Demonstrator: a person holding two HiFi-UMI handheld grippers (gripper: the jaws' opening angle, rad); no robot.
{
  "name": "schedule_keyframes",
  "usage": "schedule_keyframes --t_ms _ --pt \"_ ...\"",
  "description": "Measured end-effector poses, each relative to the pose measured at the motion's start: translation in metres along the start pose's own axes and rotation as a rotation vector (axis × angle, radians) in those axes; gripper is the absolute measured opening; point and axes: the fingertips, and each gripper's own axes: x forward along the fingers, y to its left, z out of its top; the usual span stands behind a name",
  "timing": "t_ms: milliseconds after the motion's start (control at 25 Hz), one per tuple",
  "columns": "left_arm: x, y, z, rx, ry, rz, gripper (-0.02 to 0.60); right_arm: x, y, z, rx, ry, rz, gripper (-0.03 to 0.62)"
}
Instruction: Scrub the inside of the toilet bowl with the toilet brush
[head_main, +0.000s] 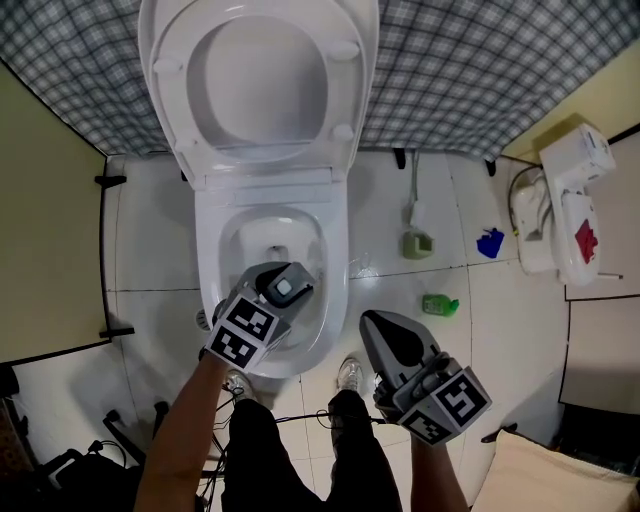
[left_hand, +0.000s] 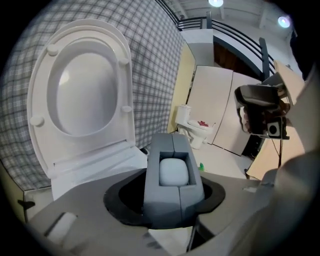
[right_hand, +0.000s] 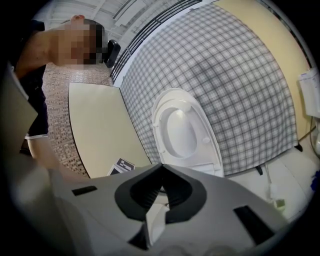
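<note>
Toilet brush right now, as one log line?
left gripper: holds toilet brush handle over toilet bowl | right gripper: fingers shut, empty, beside bowl | lid: up

Your white tiled floor (head_main: 400, 285) has the toilet (head_main: 338, 255) standing on it, up against the checked wall. To its right there's a greenish holder (head_main: 418, 244), then a little green bottle (head_main: 440, 305) nearer you, a blue thing (head_main: 490, 243), and a white unit (head_main: 560, 215) by the corner. Your shoes (head_main: 349, 375) are planted just beside the bowl's front, with cables (head_main: 120, 430) at lower left.
</note>
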Motion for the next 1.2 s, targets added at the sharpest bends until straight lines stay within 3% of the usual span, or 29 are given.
schedule_keyframes --t_ms 200,480,1040,1200 --pt "-0.016 -0.03 -0.015 0.041 0.07 -0.118 0.216 0.004 0.017 -0.001 -0.002 0.0 0.027 0.0" --pt "-0.039 -0.053 -0.033 0.066 0.124 -0.196 0.216 0.012 0.032 -0.005 0.007 -0.008 0.049 0.0" --pt "-0.088 -0.07 -0.074 0.092 0.218 -0.223 0.216 0.021 0.062 -0.017 0.008 -0.003 0.104 0.0" --pt "-0.102 -0.061 -0.08 0.079 0.246 -0.197 0.216 0.028 0.069 -0.019 0.012 0.004 0.129 0.0"
